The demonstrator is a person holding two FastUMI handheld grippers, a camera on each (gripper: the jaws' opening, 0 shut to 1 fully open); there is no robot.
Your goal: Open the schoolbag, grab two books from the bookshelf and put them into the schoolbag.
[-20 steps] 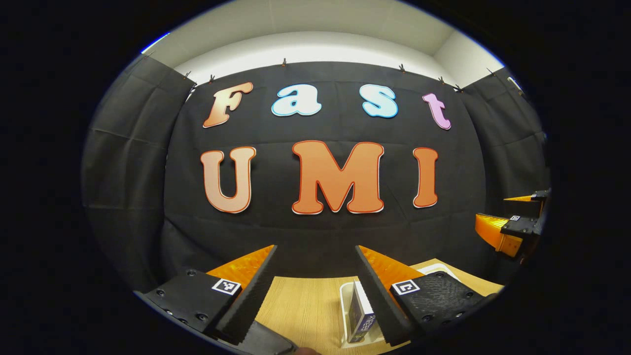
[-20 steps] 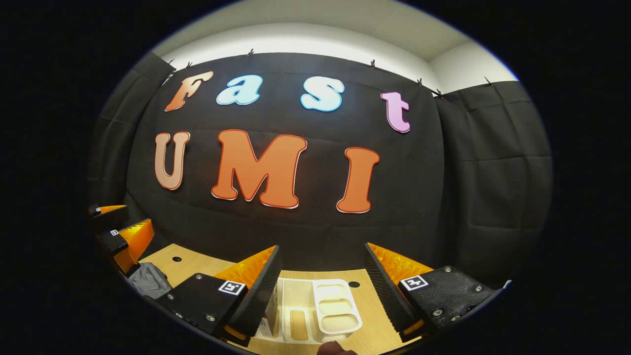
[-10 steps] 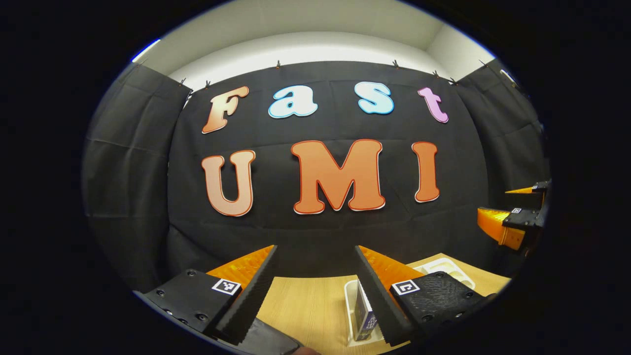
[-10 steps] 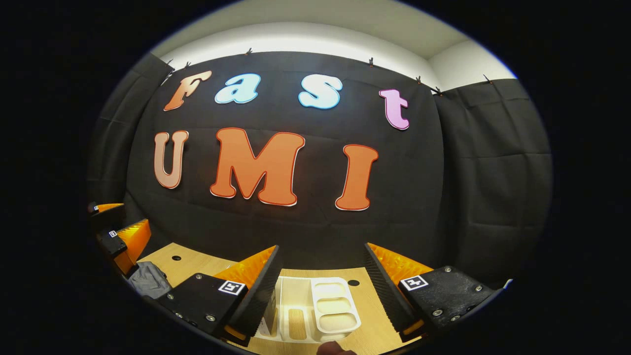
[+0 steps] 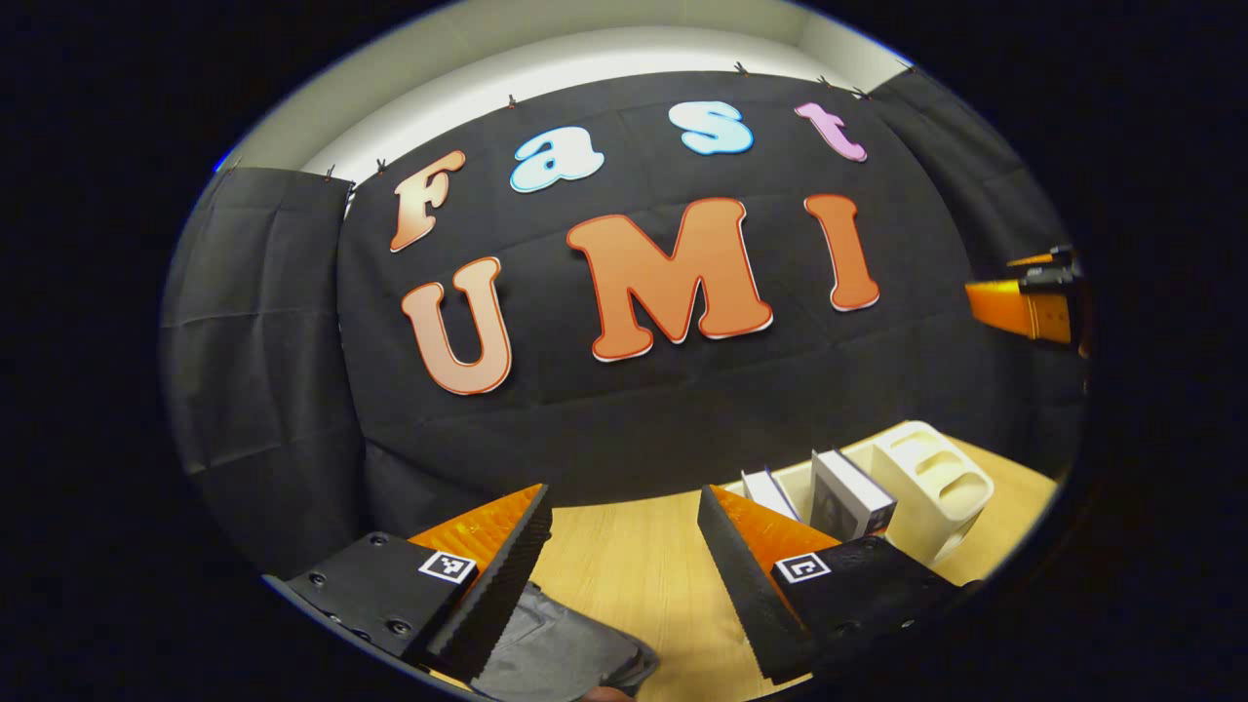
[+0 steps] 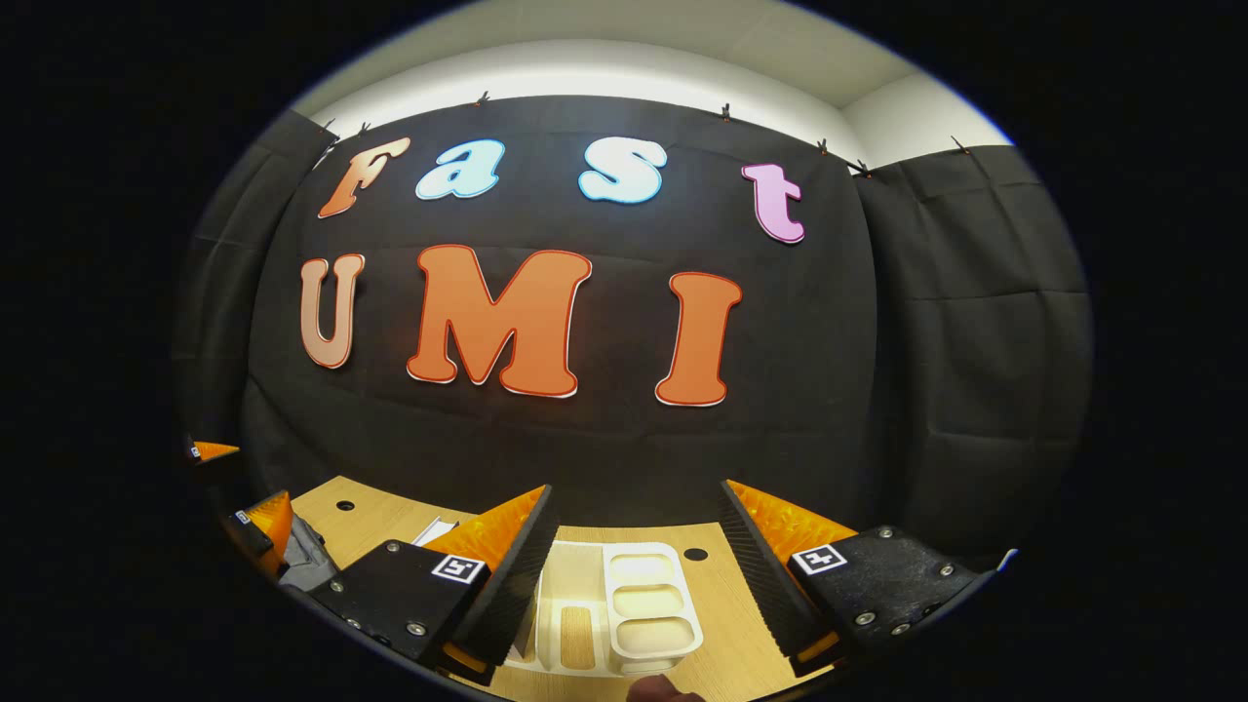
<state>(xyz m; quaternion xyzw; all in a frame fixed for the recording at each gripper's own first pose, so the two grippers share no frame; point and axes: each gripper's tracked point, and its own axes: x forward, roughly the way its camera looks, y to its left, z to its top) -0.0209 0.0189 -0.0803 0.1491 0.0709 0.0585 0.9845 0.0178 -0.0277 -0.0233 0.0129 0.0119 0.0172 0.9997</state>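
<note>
left gripper [image 5: 624, 507] is wide open over the light wooden table [image 5: 634, 575], nothing between its fingers, with the grey fabric schoolbag [image 5: 561, 653] right under it. two upright books [image 5: 838, 492] sit in the white plastic bookshelf [image 5: 936, 483] off to its right. right gripper [image 6: 639, 507] hangs open above that bookshelf [image 6: 614, 609], holding nothing.

Left gripper view: schoolbag [image 5: 565, 653] at bottom centre on the table [image 5: 634, 556]; two books [image 5: 848, 492] upright in the bookshelf [image 5: 931, 487] at lower right, booth wall behind.
</note>
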